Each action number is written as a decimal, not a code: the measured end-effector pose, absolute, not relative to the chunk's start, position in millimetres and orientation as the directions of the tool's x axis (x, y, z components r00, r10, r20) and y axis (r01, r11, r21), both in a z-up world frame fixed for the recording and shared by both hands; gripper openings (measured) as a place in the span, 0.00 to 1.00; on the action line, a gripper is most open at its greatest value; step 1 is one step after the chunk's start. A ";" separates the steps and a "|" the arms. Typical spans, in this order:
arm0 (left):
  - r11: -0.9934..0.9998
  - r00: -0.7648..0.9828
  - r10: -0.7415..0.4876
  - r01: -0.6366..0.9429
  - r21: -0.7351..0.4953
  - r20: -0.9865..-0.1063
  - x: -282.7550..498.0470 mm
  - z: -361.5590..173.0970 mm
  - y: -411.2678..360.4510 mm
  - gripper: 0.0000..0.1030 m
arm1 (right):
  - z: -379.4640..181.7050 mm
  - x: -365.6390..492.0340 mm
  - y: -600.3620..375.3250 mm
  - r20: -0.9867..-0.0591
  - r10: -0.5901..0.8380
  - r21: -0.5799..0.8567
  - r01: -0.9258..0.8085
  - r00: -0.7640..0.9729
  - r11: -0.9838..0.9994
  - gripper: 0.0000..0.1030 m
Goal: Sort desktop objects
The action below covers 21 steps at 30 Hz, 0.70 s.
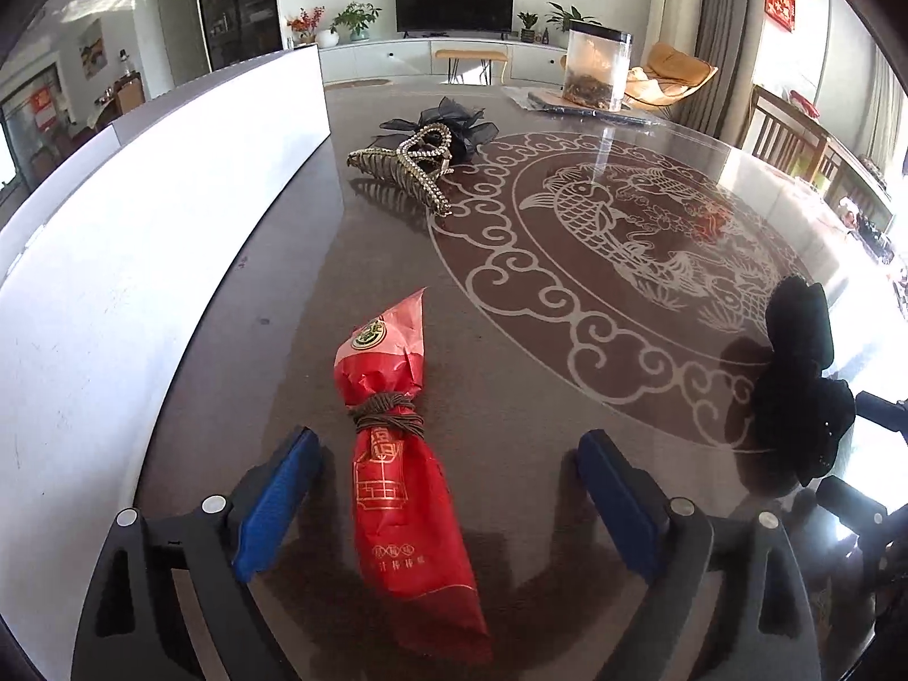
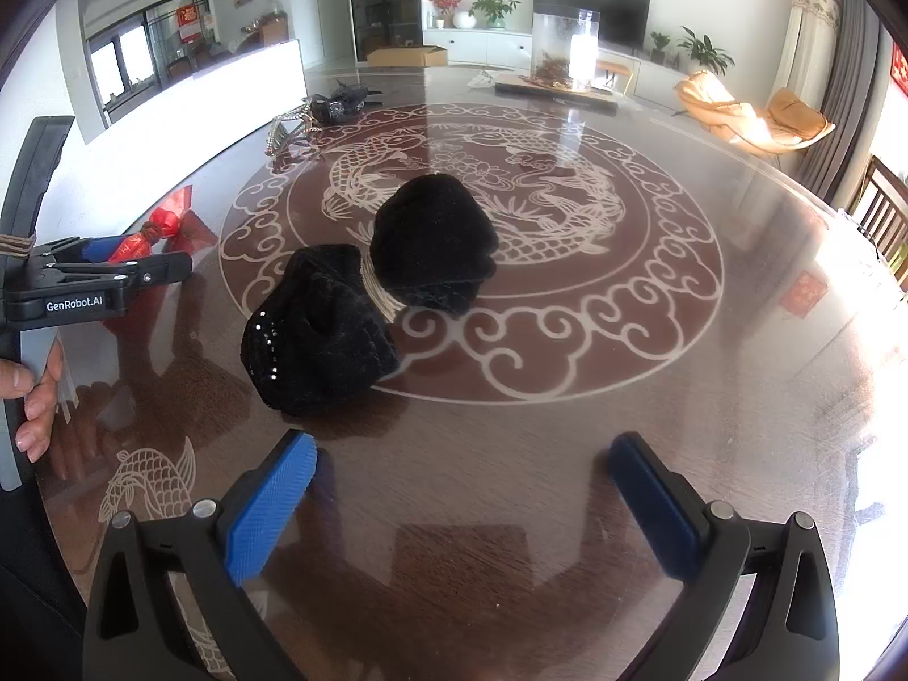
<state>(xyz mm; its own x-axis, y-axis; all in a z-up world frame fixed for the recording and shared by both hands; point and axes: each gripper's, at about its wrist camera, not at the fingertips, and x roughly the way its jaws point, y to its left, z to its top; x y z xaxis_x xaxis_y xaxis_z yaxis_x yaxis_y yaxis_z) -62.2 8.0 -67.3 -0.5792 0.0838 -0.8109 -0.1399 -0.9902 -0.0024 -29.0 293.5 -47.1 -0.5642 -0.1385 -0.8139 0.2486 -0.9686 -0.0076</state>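
Your left tool (image 1: 445, 502) stands wide, its ribbed blue pads (image 1: 278, 502) clear on both sides of the red packet (image 1: 397, 454) and touching nothing. The packet lies flat on the table (image 1: 511, 397) between the jaws: crinkled glossy red wrapper with gold print, pinched at the waist by several turns of brown cord (image 1: 389, 417), the far end flaring to a flattened point with a round gold-and-green seal.

Landmark: the pale fish-and-cloud medallion (image 1: 624, 238) inlaid under the table's glossy brown top.

- Red packet: just outside the medallion's near-left rim.
- Rhinestone hair claw (image 1: 406, 173), metallic, curved toothed comb shape: at the medallion's far-left rim, touching a black gauzy bow (image 1: 454, 125) behind it.
- Black plush bow (image 2: 369, 295), two rounded velvety lobes joined at a pale narrow middle: one lobe lies inside the medallion, the other crosses its near rim; small shiny studs dot the nearer lobe.
- Clear plastic canister (image 1: 596, 65) with dark lid and brown contents: beyond the medallion's far rim, standing on a flat dark pad.
- White panel (image 1: 170, 198), smooth and matte: along the table's left side, well outside the medallion.

Your right tool (image 2: 462, 505) is also wide, with bare table between its pads, just outside the medallion's near rim. Your hand (image 2: 34, 397) shows at the right view's left edge, gripping the left tool's handle.
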 end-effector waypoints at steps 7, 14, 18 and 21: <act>-0.992 -0.572 0.072 -0.127 0.002 -0.817 -65.5 -68.3 8.4 1.00 | -47.3 -29.2 293.4 -0.814 -0.139 -0.007 0.249 -0.564 -0.969 1.00; -0.993 -0.572 0.063 -0.119 0.007 -0.818 -65.9 -69.2 10.2 1.00 | -46.3 -29.2 293.3 -0.815 -0.134 -0.012 0.247 -0.564 -0.969 1.00; -0.993 -0.573 0.060 -0.115 0.008 -0.817 -66.4 -69.7 10.8 1.00 | -44.7 -28.6 293.9 -0.815 -0.134 -0.011 0.247 -0.564 -0.969 1.00; -0.993 -0.573 0.058 -0.116 0.010 -0.818 -66.5 -69.8 10.9 1.00 | -44.8 -28.7 293.7 -0.815 -0.134 -0.011 0.247 -0.564 -0.969 1.00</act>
